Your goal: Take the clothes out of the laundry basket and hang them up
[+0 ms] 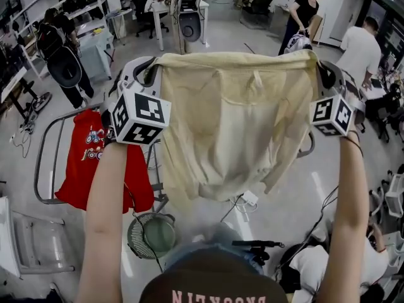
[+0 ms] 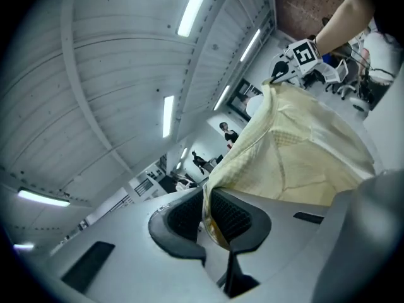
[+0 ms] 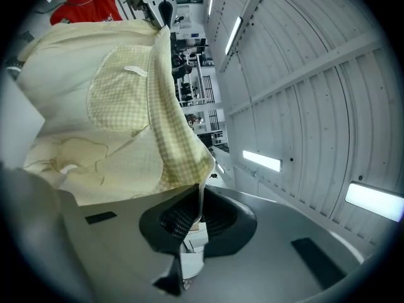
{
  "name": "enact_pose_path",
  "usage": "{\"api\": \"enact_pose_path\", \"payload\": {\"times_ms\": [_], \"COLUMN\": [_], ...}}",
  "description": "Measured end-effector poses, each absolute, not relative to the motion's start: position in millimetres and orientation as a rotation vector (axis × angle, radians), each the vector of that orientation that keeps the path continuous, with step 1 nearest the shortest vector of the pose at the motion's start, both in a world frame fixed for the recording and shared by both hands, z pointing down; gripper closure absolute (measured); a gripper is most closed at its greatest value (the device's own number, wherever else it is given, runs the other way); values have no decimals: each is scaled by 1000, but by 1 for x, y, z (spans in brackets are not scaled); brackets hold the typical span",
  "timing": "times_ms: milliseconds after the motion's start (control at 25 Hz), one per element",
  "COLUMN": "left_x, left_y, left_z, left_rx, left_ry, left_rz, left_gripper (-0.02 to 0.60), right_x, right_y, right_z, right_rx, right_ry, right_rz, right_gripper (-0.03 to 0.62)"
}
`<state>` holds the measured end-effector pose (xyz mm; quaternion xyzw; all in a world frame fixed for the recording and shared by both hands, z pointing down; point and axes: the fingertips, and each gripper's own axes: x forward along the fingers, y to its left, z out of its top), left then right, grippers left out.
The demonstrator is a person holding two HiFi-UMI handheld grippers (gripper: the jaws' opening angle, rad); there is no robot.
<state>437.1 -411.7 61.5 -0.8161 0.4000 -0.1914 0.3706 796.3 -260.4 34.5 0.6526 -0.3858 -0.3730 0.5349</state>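
The left gripper [image 2: 211, 218] was clamped on one top corner of the yellow shirt [image 1: 237, 125] and the right gripper [image 3: 194, 214] was pinched shut on the other corner, so the shirt hung spread between the two and below them. Down to the left of the left gripper a red shirt [image 1: 88, 153] hung on the rack [image 1: 43, 145], and the basket [image 1: 151, 235] sat lower still. Each pinch caught only a thin edge of cloth, so pulling the grippers further apart would probably slip a corner free and let the shirt swing down from one side
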Motion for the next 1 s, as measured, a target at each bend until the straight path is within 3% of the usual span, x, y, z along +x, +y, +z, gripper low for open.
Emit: {"api": "enact_pose_path", "payload": {"times_ms": [1000], "left_x": [461], "left_y": [-545], "left_z": [53], "left_rx": [-1726], "left_ry": [1331], "left_rz": [-678], "left_gripper": [546], "right_x": [838], "right_y": [-445], "right_z": [25], "right_rx": [1413], "right_ry": [-1048], "right_rz": [-1043], "right_gripper": [585]}}
